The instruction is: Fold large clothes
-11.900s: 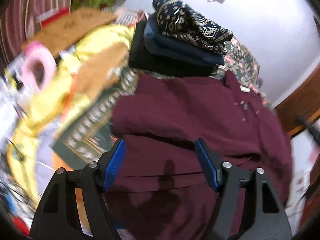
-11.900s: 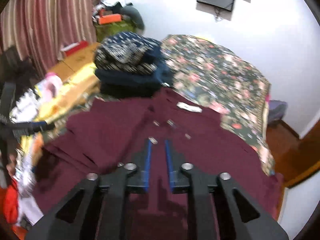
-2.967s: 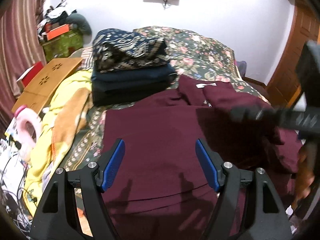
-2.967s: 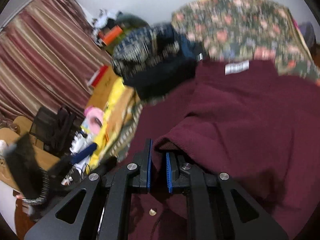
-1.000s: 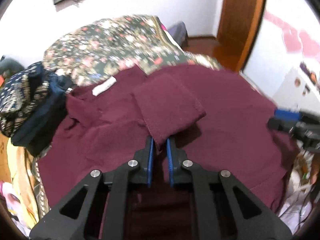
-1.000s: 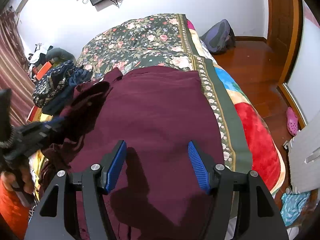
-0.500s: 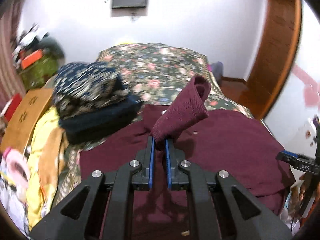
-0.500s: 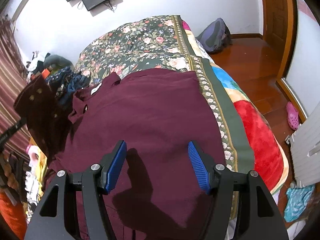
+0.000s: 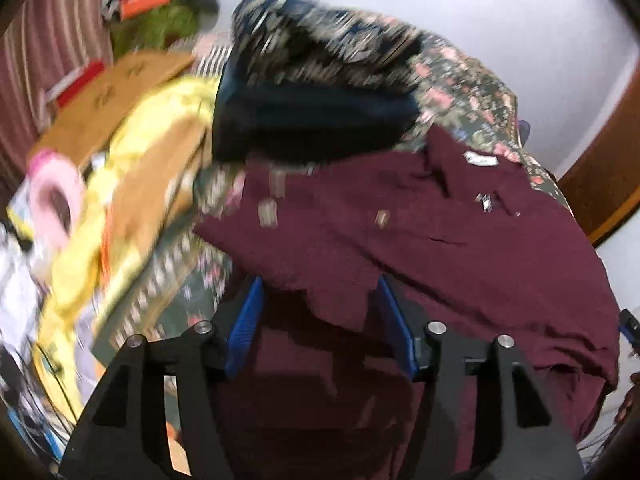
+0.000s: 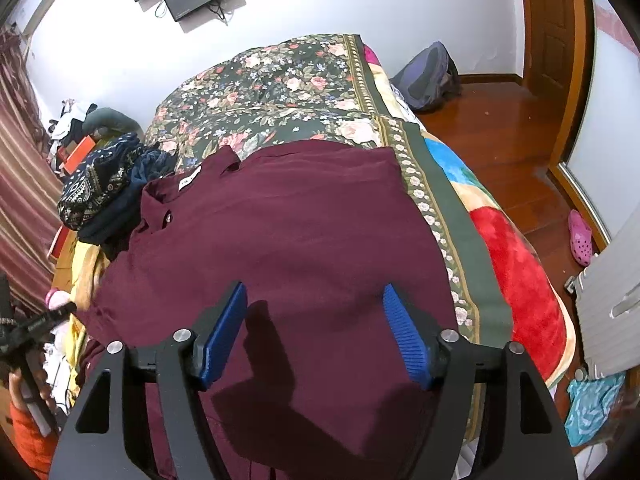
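Left wrist view, blurred: the left gripper point(image 9: 320, 320) has its jaws opening, a loose flap of the maroon button-up shirt point(image 9: 420, 240) lying between the spread blue pads, unpinched. At eleven o'clock sits a stack of folded dark clothes point(image 9: 316, 120). The right gripper point(image 10: 316, 332) is also opening, empty above the shirt spread on the floral bedspread point(image 10: 280, 80).

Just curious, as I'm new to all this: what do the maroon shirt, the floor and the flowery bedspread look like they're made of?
Maroon shirt: soft woven cloth, matte; it creases and drapes. Floor: reddish wood, glossy; light glints off its boards. Bedspread: printed fabric, perhaps quilted, since it looks puffy; the fibre can't be told.
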Demonstrator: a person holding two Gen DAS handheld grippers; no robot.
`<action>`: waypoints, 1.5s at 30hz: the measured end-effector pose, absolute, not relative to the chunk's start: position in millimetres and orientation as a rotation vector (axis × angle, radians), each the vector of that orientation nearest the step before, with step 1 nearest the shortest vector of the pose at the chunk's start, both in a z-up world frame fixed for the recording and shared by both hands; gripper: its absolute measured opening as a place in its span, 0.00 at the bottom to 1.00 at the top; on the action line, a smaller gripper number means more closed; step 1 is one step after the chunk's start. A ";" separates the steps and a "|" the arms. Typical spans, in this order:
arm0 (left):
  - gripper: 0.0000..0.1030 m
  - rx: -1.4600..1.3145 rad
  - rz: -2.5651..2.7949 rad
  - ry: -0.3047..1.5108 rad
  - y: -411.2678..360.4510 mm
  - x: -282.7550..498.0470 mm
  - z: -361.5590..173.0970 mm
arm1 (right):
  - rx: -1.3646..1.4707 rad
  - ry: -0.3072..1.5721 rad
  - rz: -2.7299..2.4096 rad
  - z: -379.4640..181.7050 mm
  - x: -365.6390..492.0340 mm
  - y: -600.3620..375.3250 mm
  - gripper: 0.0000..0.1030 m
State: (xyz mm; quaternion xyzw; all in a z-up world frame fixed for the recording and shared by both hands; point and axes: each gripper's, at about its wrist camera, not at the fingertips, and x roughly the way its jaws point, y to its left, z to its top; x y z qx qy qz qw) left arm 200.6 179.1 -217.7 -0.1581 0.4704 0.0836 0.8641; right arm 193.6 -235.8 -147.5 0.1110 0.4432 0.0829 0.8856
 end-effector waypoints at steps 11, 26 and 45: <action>0.58 -0.755 0.125 1.081 204.6 171.1 -269.5 | 0.126 0.853 0.102 -134.1 202.2 -217.3 0.68; 0.65 -0.997 0.065 1.121 212.6 220.4 -313.4 | -0.015 0.859 0.065 -136.5 203.4 -206.6 0.68; 0.13 -0.416 0.273 0.841 211.7 191.1 -203.7 | 0.120 0.862 0.040 -129.7 204.5 -249.8 0.68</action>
